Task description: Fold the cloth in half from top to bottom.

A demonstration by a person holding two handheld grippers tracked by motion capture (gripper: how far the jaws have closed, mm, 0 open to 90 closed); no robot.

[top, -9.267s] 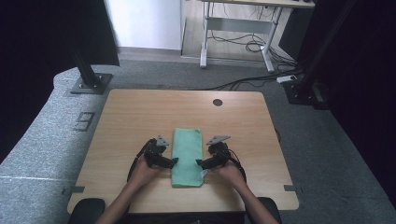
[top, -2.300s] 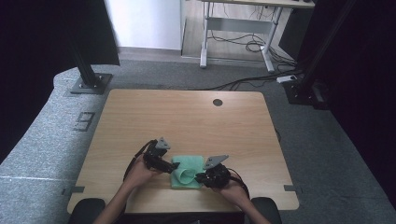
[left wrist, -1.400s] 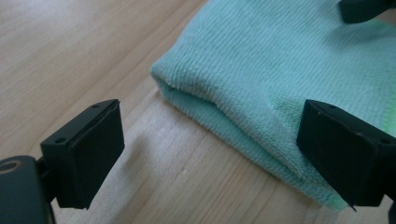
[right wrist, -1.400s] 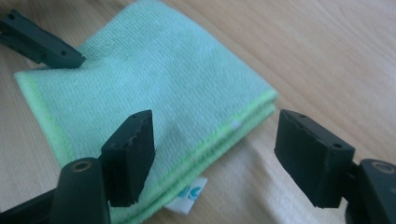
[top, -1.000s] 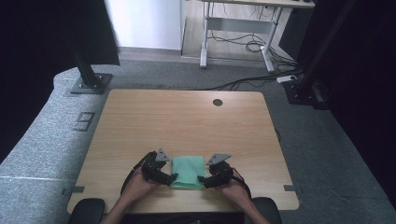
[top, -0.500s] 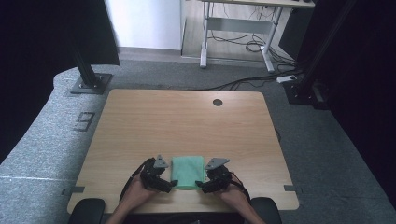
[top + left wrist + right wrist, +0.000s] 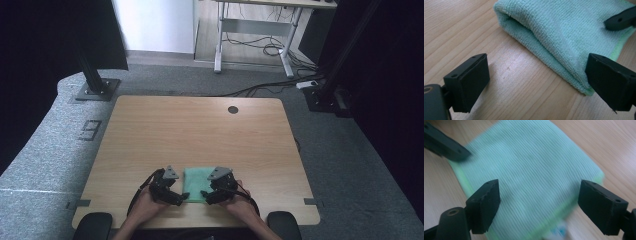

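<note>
Grey speckled carpet [image 7: 350,165] surrounds a pale wooden table [image 7: 200,130], whose top shows a long straight grain and one small dark round hole [image 7: 233,109] near its far edge. Beyond the table, a white desk frame [image 7: 255,30] stands over a tangle of black cables [image 7: 260,47] on a lighter floor, and a white wall panel [image 7: 155,25] rises behind it. Black curtains hang on both sides, and two black posts rest on grey base plates [image 7: 95,90] beside the table's far corners.

At the table's near edge, about midway along it, lies a folded green towel [image 7: 196,184], flat on the wood, with a rolled fold along one side and a brighter green hem at its border. The left gripper [image 7: 181,198] sits just beside the towel's left side; its jaws stand wide apart with bare wood between them and one pad close to the towel's hem, holding nothing. The right gripper [image 7: 206,194] is at the towel's right side; its jaws have just been opening and stand wide over the cloth, pressing on nothing. The person's hands come in from the table's near edge.
</note>
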